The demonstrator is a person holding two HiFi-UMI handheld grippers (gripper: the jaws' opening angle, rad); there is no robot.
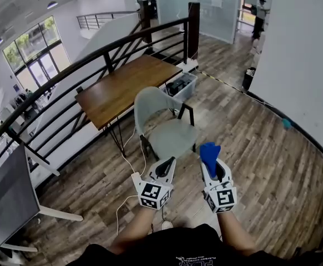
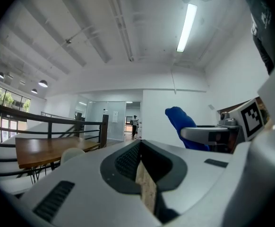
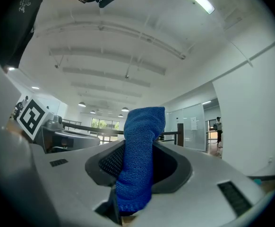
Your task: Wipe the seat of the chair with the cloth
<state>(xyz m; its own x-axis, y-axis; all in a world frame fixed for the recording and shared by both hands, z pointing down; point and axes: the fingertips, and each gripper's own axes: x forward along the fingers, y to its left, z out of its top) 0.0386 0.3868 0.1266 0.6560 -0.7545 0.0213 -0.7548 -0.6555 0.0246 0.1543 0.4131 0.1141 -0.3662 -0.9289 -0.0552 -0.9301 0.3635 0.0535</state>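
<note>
A pale grey-green chair [image 1: 170, 127] stands beside a wooden table [image 1: 125, 87], its seat [image 1: 173, 139] bare. My right gripper [image 1: 212, 163] is shut on a blue cloth [image 1: 209, 154], held in the air just right of the seat's front edge; the cloth [image 3: 138, 164] sticks up out of the jaws. My left gripper [image 1: 166, 168] hangs at the seat's front edge, jaws pressed together with nothing between them. From the left gripper view the blue cloth [image 2: 182, 125] shows at the right, the chair's back [image 2: 72, 153] low on the left.
A black railing [image 1: 89, 60] runs behind the table. A clear bin [image 1: 181, 85] sits on the floor past the chair. White cables and a power strip [image 1: 134, 178] lie on the wood floor left of the chair. A grey board [image 1: 10, 195] stands at left. A person [image 1: 260, 16] stands far off.
</note>
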